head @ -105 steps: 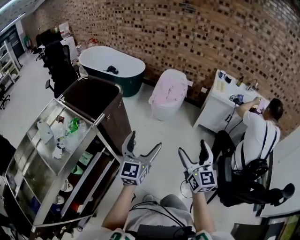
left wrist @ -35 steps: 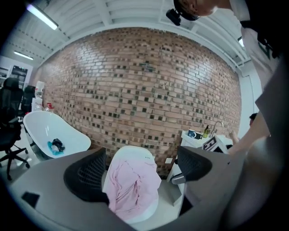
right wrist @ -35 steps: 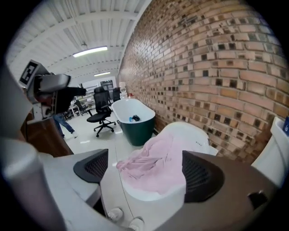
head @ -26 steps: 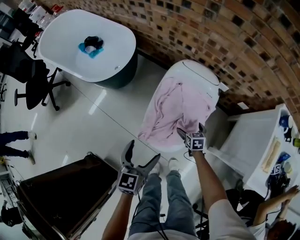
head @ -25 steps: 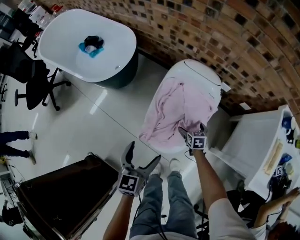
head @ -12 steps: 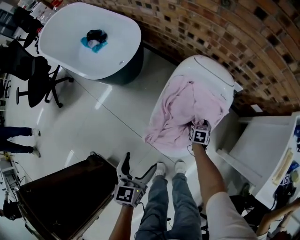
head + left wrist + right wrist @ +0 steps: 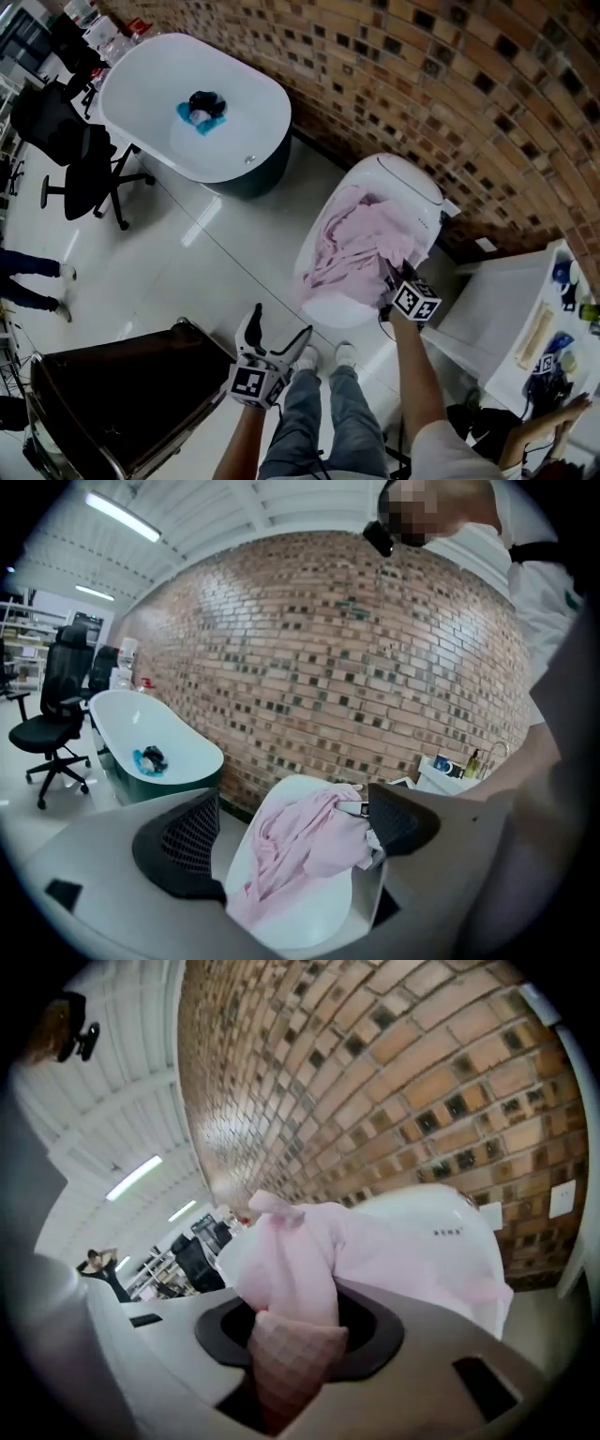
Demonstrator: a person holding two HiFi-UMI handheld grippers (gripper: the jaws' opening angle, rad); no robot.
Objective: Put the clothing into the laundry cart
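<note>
A pink garment (image 7: 352,248) lies bunched on a white oval machine (image 7: 412,183) by the brick wall. My right gripper (image 7: 389,281) is shut on the garment's near edge; in the right gripper view a fold of the pink cloth (image 7: 300,1260) is pinched between the jaws (image 7: 295,1335) and rises in a peak. My left gripper (image 7: 277,328) hangs open and empty lower left, beside the dark laundry cart (image 7: 112,394). Through its spread jaws (image 7: 291,832) I see the garment (image 7: 300,846) some way off.
A white bathtub (image 7: 187,84) with a dark and blue bundle (image 7: 202,111) inside stands at the upper left, with a black office chair (image 7: 75,141) beside it. A white counter (image 7: 506,309) is at the right. The person's legs and shoes (image 7: 323,361) are below.
The right gripper reached the pink garment and closed on it. The cloth has been drawn off the machine's front and bunched upward. The left gripper stayed low and open.
</note>
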